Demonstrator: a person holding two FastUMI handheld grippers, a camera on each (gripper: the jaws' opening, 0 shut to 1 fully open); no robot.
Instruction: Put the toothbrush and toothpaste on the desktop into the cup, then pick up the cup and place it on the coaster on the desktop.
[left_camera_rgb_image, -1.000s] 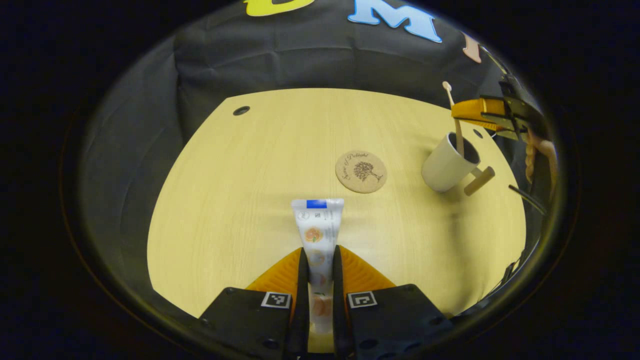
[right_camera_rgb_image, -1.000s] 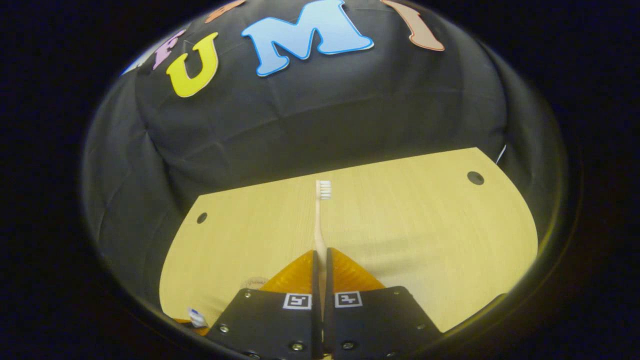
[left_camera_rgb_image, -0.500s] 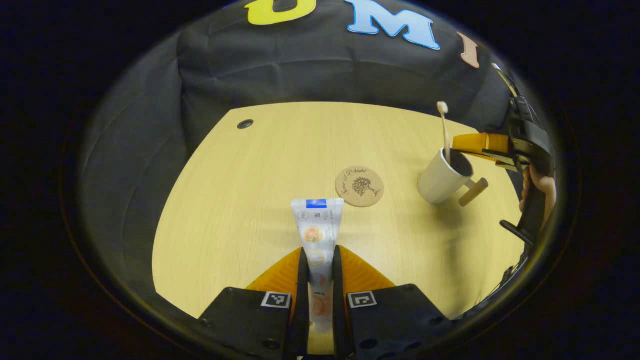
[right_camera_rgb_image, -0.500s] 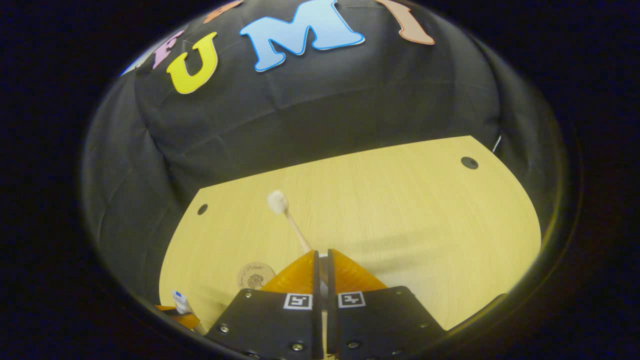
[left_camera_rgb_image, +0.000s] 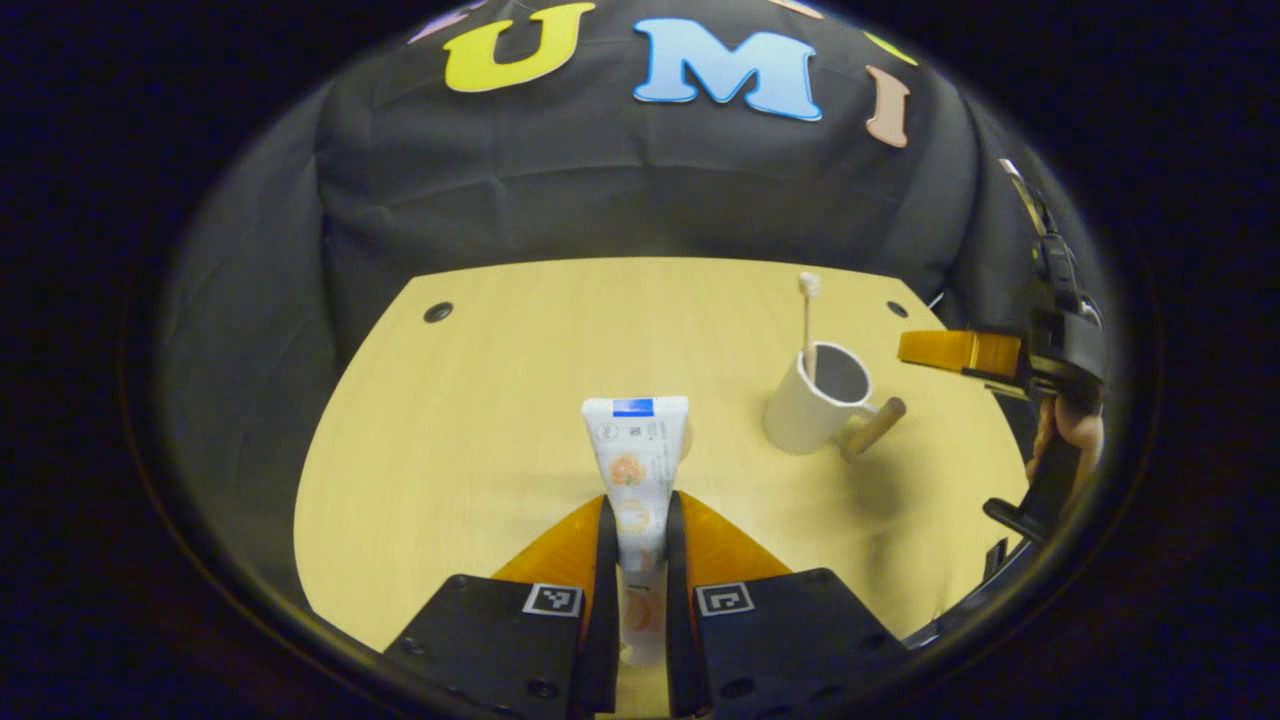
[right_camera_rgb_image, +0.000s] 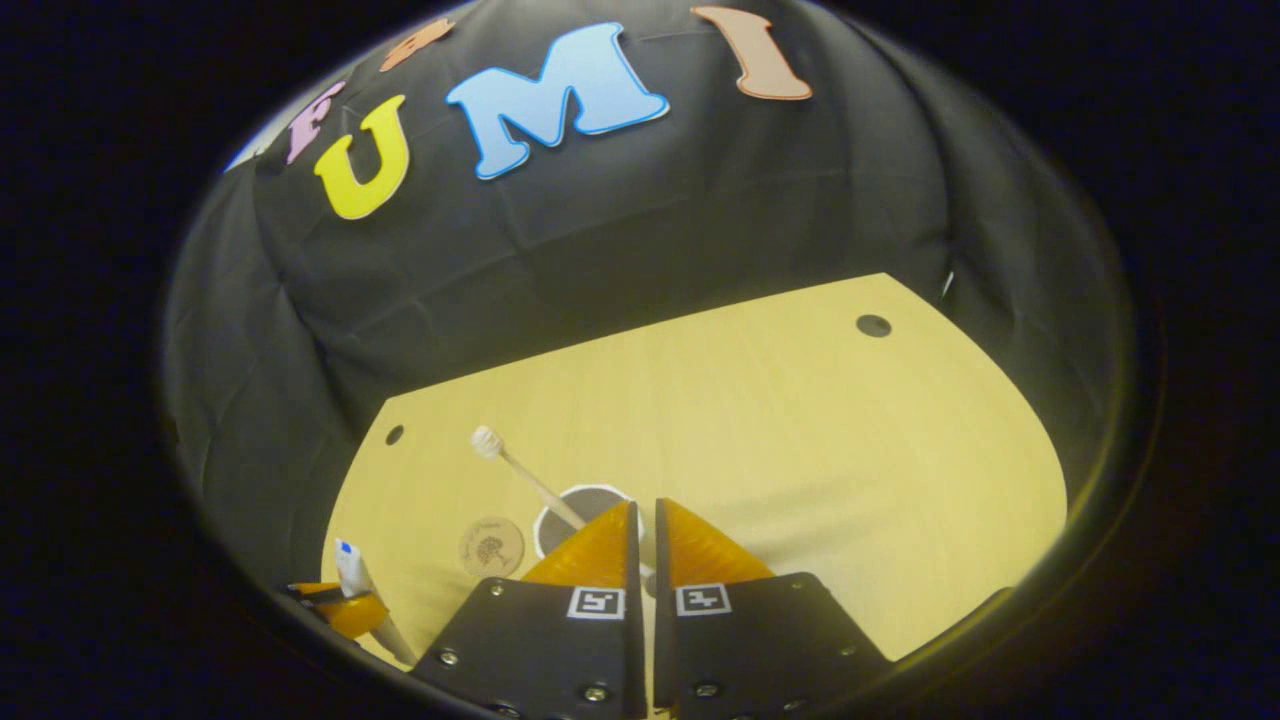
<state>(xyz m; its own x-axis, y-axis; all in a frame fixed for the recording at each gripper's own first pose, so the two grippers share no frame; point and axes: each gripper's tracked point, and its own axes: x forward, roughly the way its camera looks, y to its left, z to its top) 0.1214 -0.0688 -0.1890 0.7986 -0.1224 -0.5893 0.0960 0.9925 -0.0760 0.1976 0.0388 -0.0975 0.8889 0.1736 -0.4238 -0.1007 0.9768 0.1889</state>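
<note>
Item: toothpaste (left_camera_rgb_image: 636, 455), one tube. Held between the fingers of the left gripper (left_camera_rgb_image: 636, 530), which press on it from both sides. The long axis runs straight out along the fingers, flat crimped end forward and cap end back between them.

Landmark: cup (left_camera_rgb_image: 818, 400), upright on the table (left_camera_rgb_image: 500, 400), mouth open upward, wooden handle pointing toward the right gripper (left_camera_rgb_image: 955, 350).

Relation that matters: from the cup, the tube lies to the near left in the left gripper view, well apart and raised off the table. The judgement is that the tube must travel right and forward, then tip end-down over the mouth.

Item: toothbrush (left_camera_rgb_image: 807, 325), standing in the cup, bristle head up, leaning on the rim at the side away from the handle. This leaves part of the mouth free.

Right gripper: just beside the cup on the handle side, fingers nearly together and holding nothing.

Item: coaster (right_camera_rgb_image: 491, 545), flat on the table, just beside the cup in the right gripper view, bare.

Nearer hand for the toothpaste: left, already holding it.
</note>
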